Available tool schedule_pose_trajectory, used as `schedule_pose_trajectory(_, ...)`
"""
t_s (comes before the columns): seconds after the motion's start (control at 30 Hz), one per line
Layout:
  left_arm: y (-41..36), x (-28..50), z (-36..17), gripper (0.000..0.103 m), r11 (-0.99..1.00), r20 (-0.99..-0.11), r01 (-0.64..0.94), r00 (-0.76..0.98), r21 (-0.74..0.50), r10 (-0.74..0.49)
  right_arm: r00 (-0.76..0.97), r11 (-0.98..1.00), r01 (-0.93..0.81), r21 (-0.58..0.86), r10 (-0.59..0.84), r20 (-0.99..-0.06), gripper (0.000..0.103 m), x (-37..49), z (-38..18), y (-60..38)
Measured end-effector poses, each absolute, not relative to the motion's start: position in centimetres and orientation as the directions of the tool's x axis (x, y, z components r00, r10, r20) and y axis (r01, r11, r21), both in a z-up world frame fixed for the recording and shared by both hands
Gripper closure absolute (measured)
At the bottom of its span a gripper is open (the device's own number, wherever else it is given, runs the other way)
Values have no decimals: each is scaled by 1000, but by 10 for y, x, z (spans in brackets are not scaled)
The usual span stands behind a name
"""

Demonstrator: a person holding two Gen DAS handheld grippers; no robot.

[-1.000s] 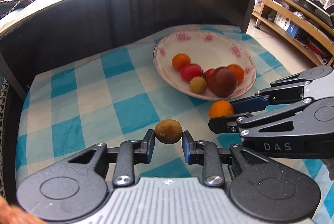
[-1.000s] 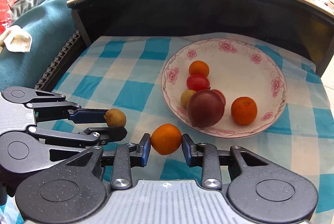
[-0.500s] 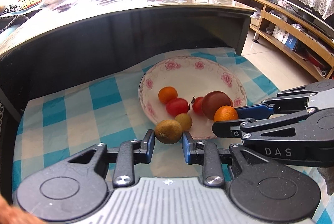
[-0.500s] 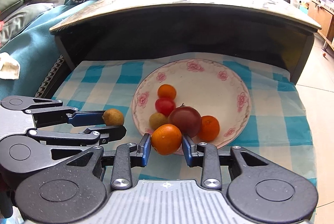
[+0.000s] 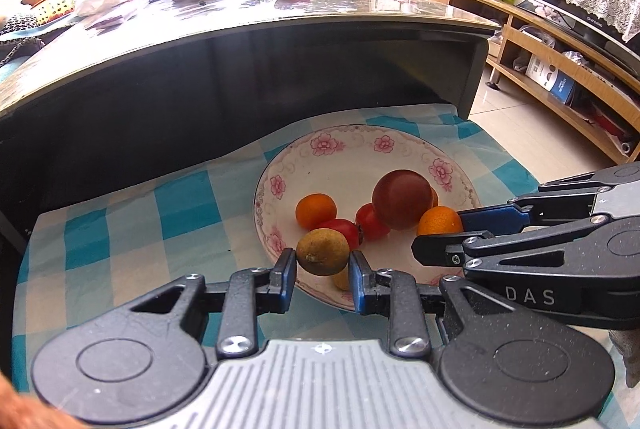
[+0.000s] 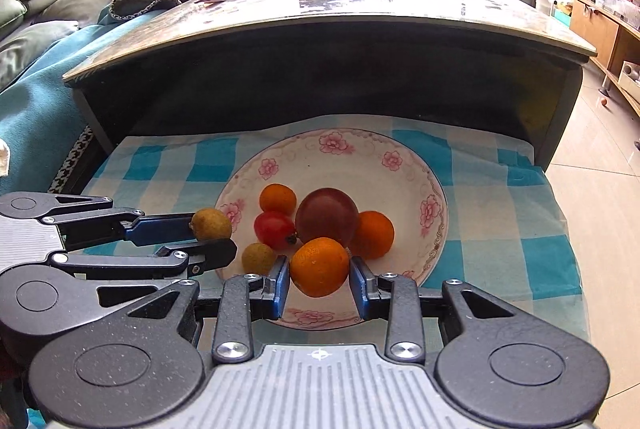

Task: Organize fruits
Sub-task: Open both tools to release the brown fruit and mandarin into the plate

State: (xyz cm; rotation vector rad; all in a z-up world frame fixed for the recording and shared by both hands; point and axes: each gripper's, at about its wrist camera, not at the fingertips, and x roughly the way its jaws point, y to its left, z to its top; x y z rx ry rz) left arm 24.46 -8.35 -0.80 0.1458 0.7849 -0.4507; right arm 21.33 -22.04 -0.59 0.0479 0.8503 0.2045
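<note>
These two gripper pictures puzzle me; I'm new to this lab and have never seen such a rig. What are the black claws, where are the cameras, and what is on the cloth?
No robot here: a person holds a two-finger tool in each hand, and a fisheye camera on each tool looks forward along its fingers. So each picture shows its own claw at the bottom and the other claw coming in from the side.

The left gripper is shut on a brownish-yellow fruit. The right gripper is shut on an orange.

Both hang over the near edge of a flowered plate on a blue checked cloth. The plate holds two more oranges, two red tomato-like fruits, a large dark red fruit and a small yellowish one. Behind stands a dark table with more fruit and clutter.
</note>
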Motion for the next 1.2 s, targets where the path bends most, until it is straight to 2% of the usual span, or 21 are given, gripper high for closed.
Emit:
schedule_pose_trajectory(0.9,-93,265,-23,67,902,-704,431,630,-34,-328,623,988,-123,98,153,-767,75,237,-32,-225)
schedule_pose_trajectory(1.2,-92,265,-20,66,904,-699,425,636,-36,-327,646,989,-115,95,147,-749,75,235,-26,-225)
